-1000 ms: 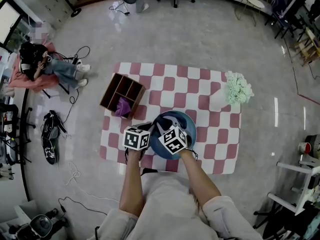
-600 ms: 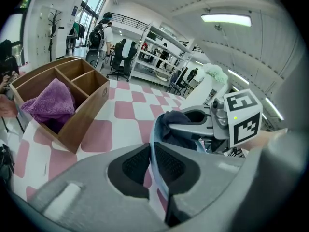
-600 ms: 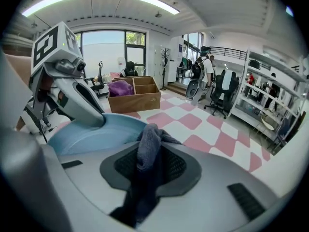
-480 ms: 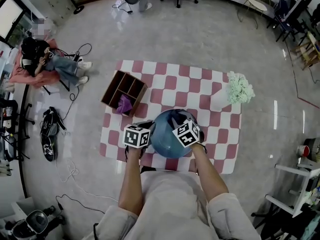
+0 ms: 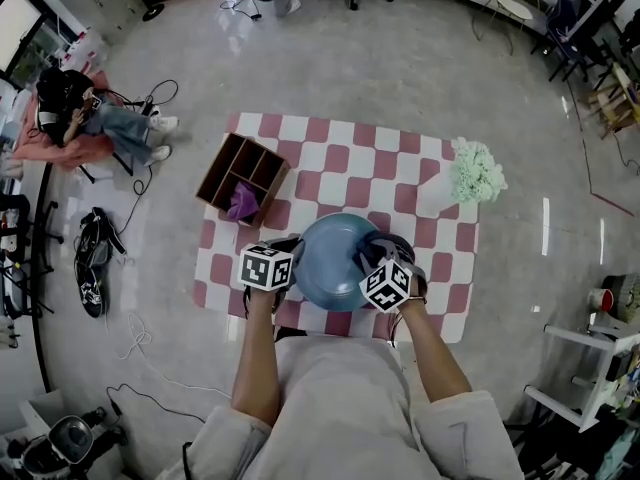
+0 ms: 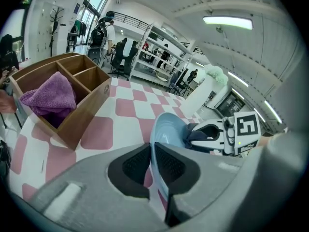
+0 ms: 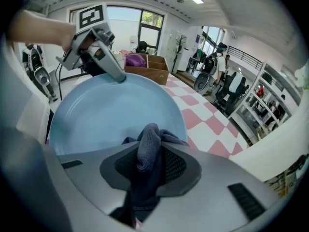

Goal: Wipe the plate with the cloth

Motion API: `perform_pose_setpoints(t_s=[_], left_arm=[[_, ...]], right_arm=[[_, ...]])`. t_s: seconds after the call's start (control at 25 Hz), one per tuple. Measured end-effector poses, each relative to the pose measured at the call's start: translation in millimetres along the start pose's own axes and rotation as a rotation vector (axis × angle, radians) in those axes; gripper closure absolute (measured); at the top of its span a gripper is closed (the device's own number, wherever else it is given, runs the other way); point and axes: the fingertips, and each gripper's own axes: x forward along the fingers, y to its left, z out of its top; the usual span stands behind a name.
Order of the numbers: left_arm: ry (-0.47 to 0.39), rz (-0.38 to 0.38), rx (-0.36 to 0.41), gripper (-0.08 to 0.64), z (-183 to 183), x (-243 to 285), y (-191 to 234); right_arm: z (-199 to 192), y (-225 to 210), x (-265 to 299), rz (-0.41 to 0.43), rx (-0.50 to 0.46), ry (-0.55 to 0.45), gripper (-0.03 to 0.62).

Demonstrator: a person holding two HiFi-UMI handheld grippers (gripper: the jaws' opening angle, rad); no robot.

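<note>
Checkered table (image 5: 350,158) — cloth (image 7: 147,146) between right fingers (image 7: 176,166).

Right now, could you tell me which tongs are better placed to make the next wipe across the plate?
The right tongs: they are shut on the dark cloth at the blue plate's near edge, with its face open ahead. The left tongs are clamped on the plate's rim, steadying it.

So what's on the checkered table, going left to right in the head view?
Wooden box holding a purple cloth → blue plate → white flowers.
</note>
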Motion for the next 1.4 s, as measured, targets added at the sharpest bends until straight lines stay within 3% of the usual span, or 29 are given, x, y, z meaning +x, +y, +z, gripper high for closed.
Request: perform_pose_setpoints(t_s=[0.12,0.36,0.64,1.04,1.4], left_arm=[[0.001,0.002,-0.001,0.528,-0.8,0.5,0.1],[0.007,0.001,0.000,0.529,-1.2,2.8,1.8],[0.014,0.001,0.004,0.529,-1.9,4.6,3.5],[0.036,0.003,-0.006,0.529,-8.6,1.6,4.8],[0.035,-0.004,0.004,0.529,-5.3,1.6,1.6]], right_arm=[[-11.4,17.5,-7.6,0.031,-0.075,0.033,0.499],[-22.5,55.4,-17.3,0.184,-0.088,0.083,0.499],[-15.2,86.3,-18.2,0.250,-0.124,0.083,0.499],[23.8,151.9,-14.0,0.437,-0.169,-0.008,0.499],[77.6,160.1,6.6,0.456,-0.174,-0.101,0.499]])
